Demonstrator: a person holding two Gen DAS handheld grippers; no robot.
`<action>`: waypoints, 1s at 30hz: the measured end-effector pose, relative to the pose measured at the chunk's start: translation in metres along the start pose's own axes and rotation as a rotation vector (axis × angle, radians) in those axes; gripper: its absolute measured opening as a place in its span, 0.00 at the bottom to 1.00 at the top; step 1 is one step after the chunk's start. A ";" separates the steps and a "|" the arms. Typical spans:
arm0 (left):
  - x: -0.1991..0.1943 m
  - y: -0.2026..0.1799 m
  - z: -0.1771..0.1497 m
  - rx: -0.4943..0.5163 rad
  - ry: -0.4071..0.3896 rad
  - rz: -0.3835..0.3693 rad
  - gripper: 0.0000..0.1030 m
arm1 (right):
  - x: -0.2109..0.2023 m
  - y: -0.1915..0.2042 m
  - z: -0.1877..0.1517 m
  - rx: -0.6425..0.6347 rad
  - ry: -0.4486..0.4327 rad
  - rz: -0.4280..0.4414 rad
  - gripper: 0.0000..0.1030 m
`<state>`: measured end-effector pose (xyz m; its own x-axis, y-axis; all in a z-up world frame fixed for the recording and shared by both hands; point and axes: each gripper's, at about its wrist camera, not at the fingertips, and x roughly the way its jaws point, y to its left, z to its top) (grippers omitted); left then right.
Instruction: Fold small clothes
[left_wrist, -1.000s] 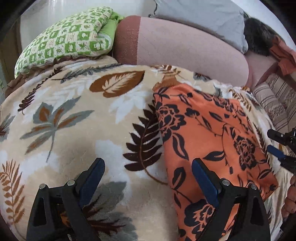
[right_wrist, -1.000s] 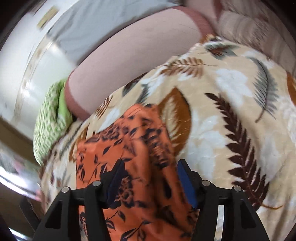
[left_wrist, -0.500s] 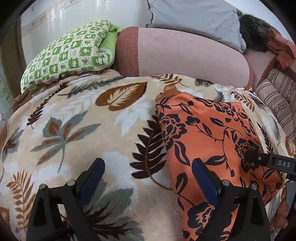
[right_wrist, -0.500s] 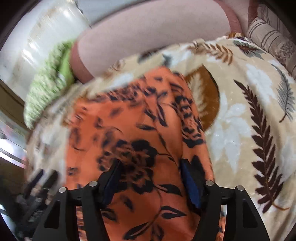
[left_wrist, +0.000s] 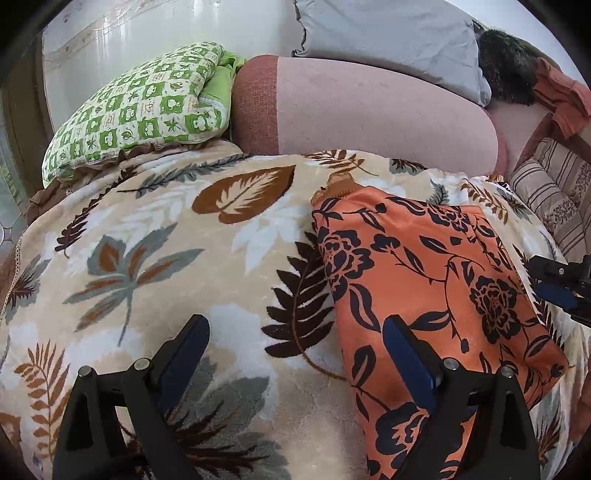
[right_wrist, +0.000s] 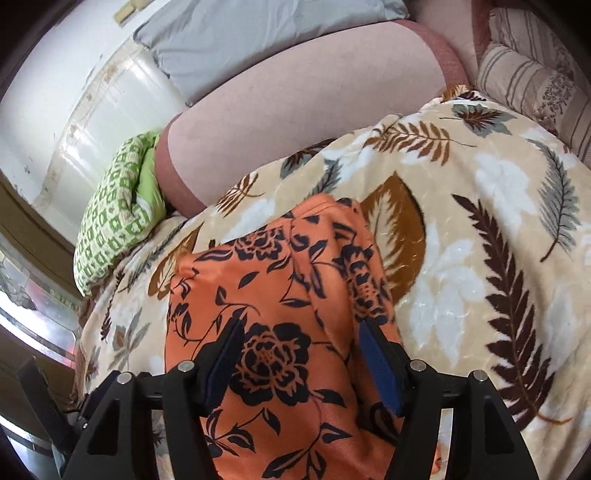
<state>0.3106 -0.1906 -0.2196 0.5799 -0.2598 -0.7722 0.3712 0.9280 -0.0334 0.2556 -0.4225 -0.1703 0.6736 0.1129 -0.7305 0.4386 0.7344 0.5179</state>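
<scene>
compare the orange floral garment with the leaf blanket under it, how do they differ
The orange floral garment is bright orange with black roses; the leaf blanket is beige with brown, grey and white leaves. The garment is a small folded piece lying flat, while the blanket covers the whole surface beneath it. Both carry plant prints.

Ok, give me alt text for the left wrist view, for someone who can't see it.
An orange floral garment lies flat on a leaf-print blanket, with the open left hand-held gripper hovering at its left edge. A green checked pillow and pink sofa back sit behind.
</scene>
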 end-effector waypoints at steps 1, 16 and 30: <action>0.000 0.000 0.000 0.001 0.000 -0.003 0.92 | 0.000 -0.005 0.003 0.011 0.001 -0.006 0.66; 0.006 -0.020 -0.002 0.046 0.036 -0.121 0.92 | 0.022 -0.074 0.001 0.107 0.184 0.114 0.66; 0.019 -0.022 -0.002 0.019 0.069 -0.166 0.92 | 0.053 -0.092 -0.001 0.241 0.270 0.268 0.71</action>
<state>0.3116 -0.2157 -0.2346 0.4588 -0.3892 -0.7988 0.4716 0.8685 -0.1523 0.2505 -0.4833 -0.2575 0.6172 0.4718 -0.6297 0.4172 0.4823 0.7703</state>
